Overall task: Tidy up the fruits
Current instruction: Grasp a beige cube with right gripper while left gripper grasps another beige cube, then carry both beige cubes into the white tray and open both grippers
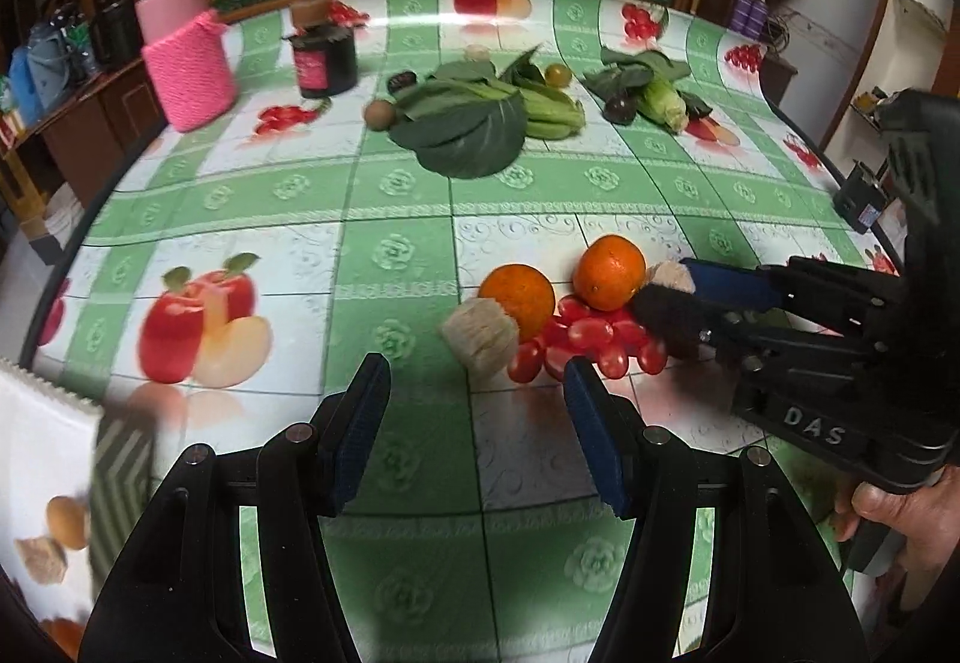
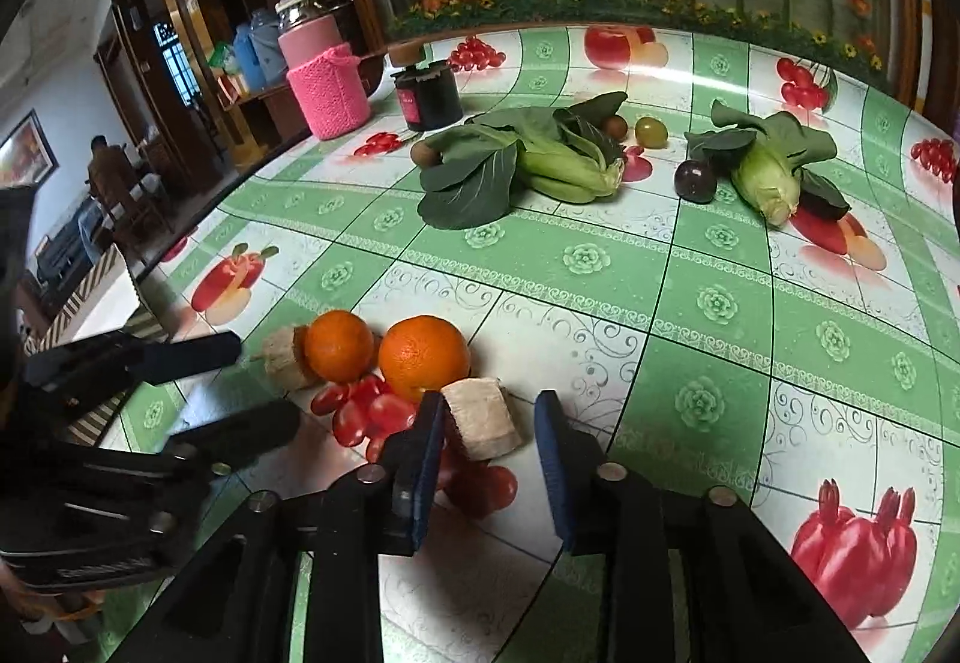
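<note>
Spreading both claws, my left gripper (image 1: 474, 405) and right gripper (image 2: 489, 450), I count two oranges (image 2: 423, 357), two pale chunks (image 2: 483, 417); one tomato cluster (image 1: 585, 333).

- counter (image 1: 396, 183): green-and-white checks with printed red fruit
- oranges (image 1: 609, 273): bright orange
- cherry tomatoes (image 1: 591, 333): glossy red
- knitted sleeve (image 1: 189, 69): hot pink
- tongs (image 1: 477, 423): black, blue pads

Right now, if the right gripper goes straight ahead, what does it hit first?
Most likely the pale chunk, which lies just off the tips of the open right gripper, nearer its left finger. An orange sits behind; depth is unclear.
</note>
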The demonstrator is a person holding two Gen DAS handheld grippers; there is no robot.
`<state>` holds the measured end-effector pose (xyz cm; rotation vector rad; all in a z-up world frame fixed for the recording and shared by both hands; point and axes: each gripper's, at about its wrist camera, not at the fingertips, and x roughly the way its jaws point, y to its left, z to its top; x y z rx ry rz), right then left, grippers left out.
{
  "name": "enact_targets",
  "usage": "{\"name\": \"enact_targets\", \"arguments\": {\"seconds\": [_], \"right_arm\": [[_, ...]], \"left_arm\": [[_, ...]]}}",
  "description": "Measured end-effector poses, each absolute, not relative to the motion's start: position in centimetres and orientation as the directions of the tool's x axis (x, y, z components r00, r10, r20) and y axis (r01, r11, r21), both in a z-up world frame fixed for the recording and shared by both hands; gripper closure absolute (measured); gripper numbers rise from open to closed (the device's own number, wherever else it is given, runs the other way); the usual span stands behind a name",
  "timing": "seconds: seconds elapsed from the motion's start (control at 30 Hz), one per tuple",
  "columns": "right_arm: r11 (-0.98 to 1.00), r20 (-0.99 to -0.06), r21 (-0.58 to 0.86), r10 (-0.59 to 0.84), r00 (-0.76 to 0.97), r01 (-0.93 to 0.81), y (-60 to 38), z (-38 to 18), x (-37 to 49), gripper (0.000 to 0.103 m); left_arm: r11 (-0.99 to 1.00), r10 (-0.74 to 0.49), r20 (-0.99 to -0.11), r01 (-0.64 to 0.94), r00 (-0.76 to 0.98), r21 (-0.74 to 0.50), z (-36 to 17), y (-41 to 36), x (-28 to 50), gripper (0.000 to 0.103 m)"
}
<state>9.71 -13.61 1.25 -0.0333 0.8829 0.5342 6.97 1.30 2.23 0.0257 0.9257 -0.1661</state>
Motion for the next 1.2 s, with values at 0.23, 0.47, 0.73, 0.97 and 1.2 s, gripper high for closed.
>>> {"name": "enact_targets", "arguments": {"seconds": [0.23,0.47,0.73,0.97,1.2], "right_arm": [[0.862,-0.736,0.199,0.446,0.509,-0.466,-13.6,1.3,9.8,0.083],[0.863,-0.738,0.187,0.439,0.512,-0.469,-13.5,1.3,9.4,0.085],[0.865,-0.74,0.186,0.435,0.513,-0.466,-13.7,2.1,6.9,0.085],[0.853,-0.711,0.208,0.468,0.525,-0.479,-13.1,3.7,2.8,0.085],[0.823,-0.673,0.238,0.522,0.524,-0.515,-10.9,5.2,-1.5,0.085]], "left_arm": [[0.985,-0.155,-0.786,0.157,0.599,-0.074,1.5,1.5,8.3,0.058],[0.984,-0.162,-0.783,0.155,0.6,-0.084,1.3,1.9,8.0,0.074],[0.984,-0.169,-0.778,0.149,0.606,-0.097,2.4,2.3,4.9,0.074],[0.986,-0.154,-0.761,0.148,0.63,-0.077,3.7,3.0,0.9,0.073],[0.992,-0.108,-0.736,0.118,0.668,-0.038,5.2,5.2,-3.2,0.073]]}}
